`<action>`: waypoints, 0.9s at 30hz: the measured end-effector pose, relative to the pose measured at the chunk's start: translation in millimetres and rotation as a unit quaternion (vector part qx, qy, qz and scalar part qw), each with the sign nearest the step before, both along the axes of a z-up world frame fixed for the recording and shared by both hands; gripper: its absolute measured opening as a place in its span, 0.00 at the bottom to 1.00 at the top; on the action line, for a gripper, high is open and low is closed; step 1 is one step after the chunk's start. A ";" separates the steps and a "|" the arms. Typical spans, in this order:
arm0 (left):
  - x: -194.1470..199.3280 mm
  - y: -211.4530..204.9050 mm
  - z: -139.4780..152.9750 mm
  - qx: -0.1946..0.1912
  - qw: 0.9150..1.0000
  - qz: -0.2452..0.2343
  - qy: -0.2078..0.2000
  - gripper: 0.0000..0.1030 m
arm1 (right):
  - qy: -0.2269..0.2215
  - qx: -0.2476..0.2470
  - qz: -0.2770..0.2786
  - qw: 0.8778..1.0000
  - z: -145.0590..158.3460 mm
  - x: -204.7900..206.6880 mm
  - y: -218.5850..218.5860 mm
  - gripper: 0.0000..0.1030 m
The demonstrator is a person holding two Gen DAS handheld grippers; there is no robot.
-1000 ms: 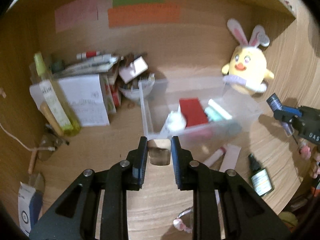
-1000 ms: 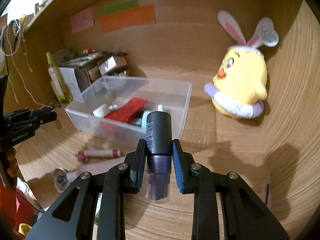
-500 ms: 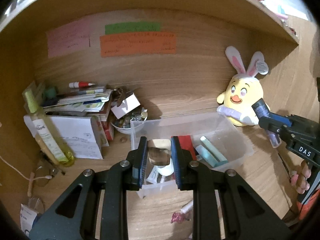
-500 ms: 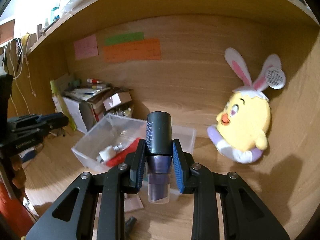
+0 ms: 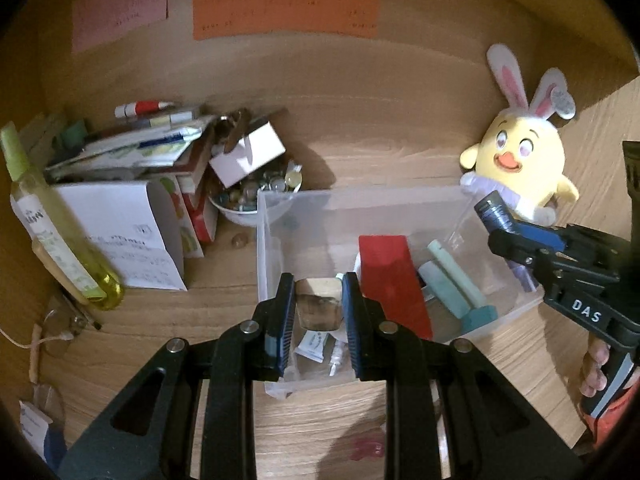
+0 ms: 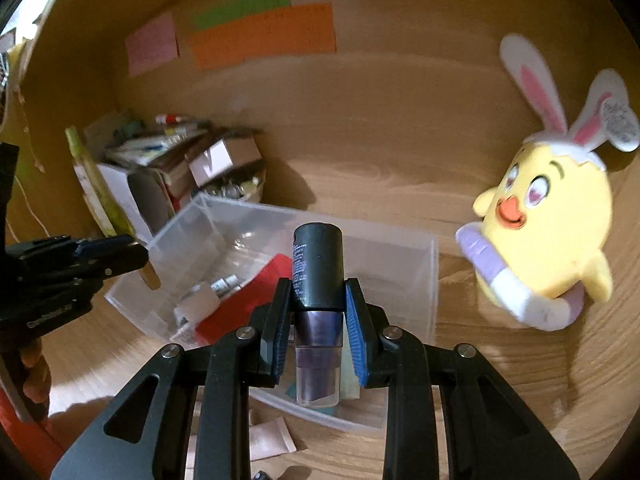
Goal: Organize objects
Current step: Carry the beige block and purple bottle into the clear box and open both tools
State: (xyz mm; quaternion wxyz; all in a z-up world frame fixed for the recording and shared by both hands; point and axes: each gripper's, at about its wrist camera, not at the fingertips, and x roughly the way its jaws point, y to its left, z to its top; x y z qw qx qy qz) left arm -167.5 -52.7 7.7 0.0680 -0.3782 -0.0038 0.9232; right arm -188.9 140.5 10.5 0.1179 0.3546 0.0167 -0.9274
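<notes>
The left tongs (image 5: 318,312) clamp a small squat jar (image 5: 319,307) with a pale cap, possibly glass, above the near left corner of the clear plastic bin (image 5: 400,200) at frame centre. The right tongs (image 6: 318,322) clamp a smooth cylindrical bottle (image 6: 318,280), matte black cap over translucent purple body, above the bin's near wall. A flat red box (image 5: 390,276) lies inside; wood-grain tabletop (image 5: 200,320) beneath.

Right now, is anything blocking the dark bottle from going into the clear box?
Nothing visible does. The right gripper holds the dark bottle just over the clear box, whose top is open. The red packet and small tubes lie lower inside, toward the left.
</notes>
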 end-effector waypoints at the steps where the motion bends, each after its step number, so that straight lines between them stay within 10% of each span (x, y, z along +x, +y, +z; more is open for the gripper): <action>1: -1.2 -0.1 -1.6 0.000 1.000 -0.002 -0.002 0.22 | -0.006 0.002 0.000 1.000 -3.9 -3.1 -1.2 0.23; 16: -8.5 15.5 -13.4 -0.009 0.999 -0.033 -0.023 0.23 | -0.072 0.041 0.031 0.996 -42.0 -31.8 -30.2 0.23; 27: 6.3 12.3 6.0 -0.002 1.000 -0.030 0.003 0.42 | -0.083 0.029 0.030 0.996 -34.3 -27.7 -29.6 0.35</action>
